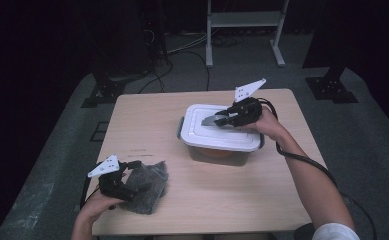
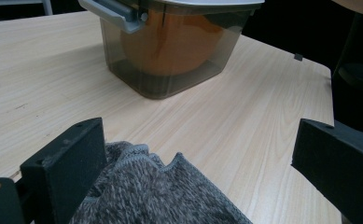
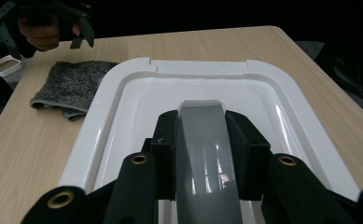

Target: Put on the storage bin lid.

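Here, the right gripper [image 3: 201, 154] is pressing its two black jaws against the sides of a grey plastic latch flap [image 3: 206, 154], holding it folded up over the white rectangular plastic lid [image 1: 221, 133] of a smoky transparent storage box [image 2: 170, 60]. The box is sitting on the far right part of the light wooden table [image 1: 147, 120], and something orange is showing through its wall. The left gripper [image 2: 193, 158] is resting near the table's front left corner, its jaws standing wide apart over a folded grey knitted cloth [image 1: 149, 186], gripping nothing.
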`<state>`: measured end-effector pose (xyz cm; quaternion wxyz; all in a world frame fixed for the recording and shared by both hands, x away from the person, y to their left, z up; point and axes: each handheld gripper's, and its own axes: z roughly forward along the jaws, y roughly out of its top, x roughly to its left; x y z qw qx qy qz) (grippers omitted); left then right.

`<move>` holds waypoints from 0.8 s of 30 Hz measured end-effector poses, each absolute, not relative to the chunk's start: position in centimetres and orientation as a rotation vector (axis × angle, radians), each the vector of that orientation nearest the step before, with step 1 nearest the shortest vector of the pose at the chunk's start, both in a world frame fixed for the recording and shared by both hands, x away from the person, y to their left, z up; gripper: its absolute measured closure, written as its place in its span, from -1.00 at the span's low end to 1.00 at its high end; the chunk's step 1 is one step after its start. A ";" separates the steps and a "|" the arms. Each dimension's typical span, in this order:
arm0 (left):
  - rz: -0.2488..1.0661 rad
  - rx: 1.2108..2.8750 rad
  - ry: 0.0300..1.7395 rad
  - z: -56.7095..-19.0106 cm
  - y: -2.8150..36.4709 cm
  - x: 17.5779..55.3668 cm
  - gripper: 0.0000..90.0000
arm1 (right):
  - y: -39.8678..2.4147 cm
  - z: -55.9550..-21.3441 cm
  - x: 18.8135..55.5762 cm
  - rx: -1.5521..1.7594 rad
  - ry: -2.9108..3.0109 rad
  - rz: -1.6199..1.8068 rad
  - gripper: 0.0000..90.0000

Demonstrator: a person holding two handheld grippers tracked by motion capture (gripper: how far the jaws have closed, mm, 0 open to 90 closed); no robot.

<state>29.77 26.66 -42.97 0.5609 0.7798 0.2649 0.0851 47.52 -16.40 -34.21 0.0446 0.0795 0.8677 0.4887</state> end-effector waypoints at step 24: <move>0.197 1.840 0.622 -43.0 26.5 29.6 -0.95 | -16.1 -34.4 47.6 0.235 2.699 1.424 0.42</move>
